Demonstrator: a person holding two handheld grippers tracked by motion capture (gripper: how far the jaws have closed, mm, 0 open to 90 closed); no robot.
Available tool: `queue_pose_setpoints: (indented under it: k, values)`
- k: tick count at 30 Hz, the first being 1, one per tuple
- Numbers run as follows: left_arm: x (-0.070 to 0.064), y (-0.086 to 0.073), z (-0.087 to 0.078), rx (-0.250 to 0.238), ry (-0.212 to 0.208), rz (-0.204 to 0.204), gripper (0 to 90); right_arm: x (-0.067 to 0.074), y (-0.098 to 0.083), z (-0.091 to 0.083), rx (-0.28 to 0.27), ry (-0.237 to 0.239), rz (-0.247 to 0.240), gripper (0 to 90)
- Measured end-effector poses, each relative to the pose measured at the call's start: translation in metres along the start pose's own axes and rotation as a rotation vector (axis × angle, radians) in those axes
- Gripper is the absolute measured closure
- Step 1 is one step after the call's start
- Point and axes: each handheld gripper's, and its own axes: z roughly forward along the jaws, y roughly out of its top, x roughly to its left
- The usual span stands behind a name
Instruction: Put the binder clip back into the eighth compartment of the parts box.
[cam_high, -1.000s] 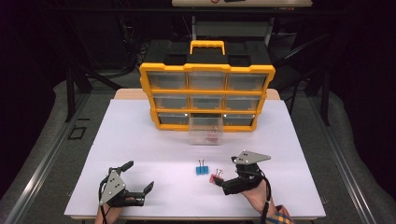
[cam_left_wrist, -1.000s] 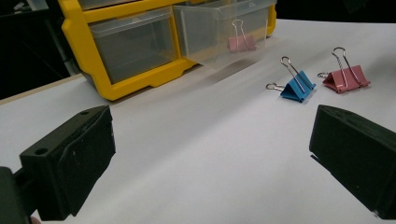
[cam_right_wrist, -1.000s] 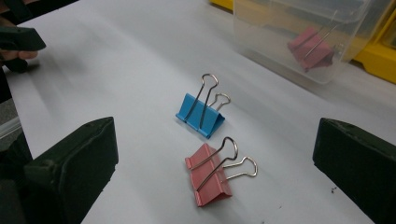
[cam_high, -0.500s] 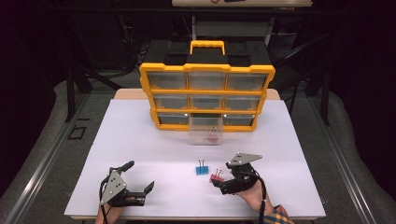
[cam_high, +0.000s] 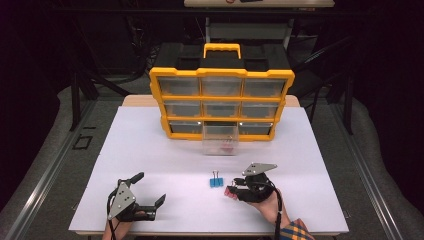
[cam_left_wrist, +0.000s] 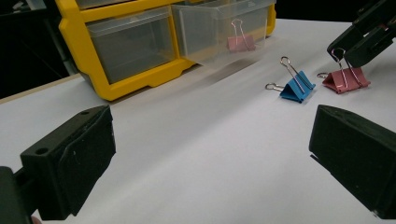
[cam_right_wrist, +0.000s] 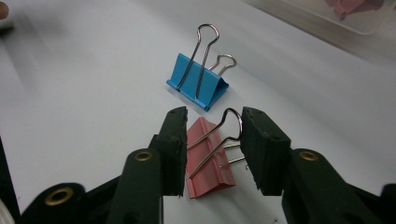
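A pink binder clip (cam_right_wrist: 210, 163) lies on the white table (cam_high: 150, 150), between the jaws of my right gripper (cam_right_wrist: 214, 119). The jaws stand apart on either side of it, and its wire handle nearly touches the right jaw. A blue binder clip (cam_right_wrist: 198, 86) stands just beyond it. In the high view the right gripper (cam_high: 235, 190) is at the front right, with the pink clip (cam_high: 230, 191) at its tips and the blue clip (cam_high: 216, 181) to the left. My left gripper (cam_high: 150, 187) rests open at the front left with nothing in it, its jaws wide (cam_left_wrist: 212, 154).
A yellow drawer organizer (cam_high: 222, 100) stands at the back of the table. Its bottom-middle clear drawer (cam_high: 220, 141) is pulled out, with another pink clip (cam_left_wrist: 240, 43) inside. White table surface lies between the drawer and the grippers.
My right gripper has moved left to the pink clip, and its jaws now straddle it. The left gripper has stayed put.
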Motion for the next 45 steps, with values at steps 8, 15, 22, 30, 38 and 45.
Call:
queue_pose_setpoints:
  k: [8,15,22,30,38,45]
  values:
    - [0.0,0.0,0.0,0.002,0.001,0.002,0.3,0.0,0.001,0.0,0.007,-0.021,-0.006,72.4]
    - [0.0,0.0,0.0,0.002,-0.001,0.002,0.3,-0.002,0.001,-0.001,0.006,-0.032,-0.005,78.4]
    - [0.0,0.0,0.0,0.002,0.002,0.003,0.5,-0.001,0.002,-0.003,0.007,-0.024,0.003,80.4]
    - [0.0,0.0,0.0,0.004,0.001,0.002,0.5,-0.001,0.002,-0.005,0.005,-0.004,0.017,82.8]
    - [0.0,0.0,-0.001,0.0,0.003,0.003,0.5,0.004,0.005,-0.008,-0.005,0.065,0.039,88.6]
    - [0.0,0.0,0.0,0.001,0.002,0.002,0.5,0.012,0.009,-0.018,-0.029,0.036,-0.001,88.7]
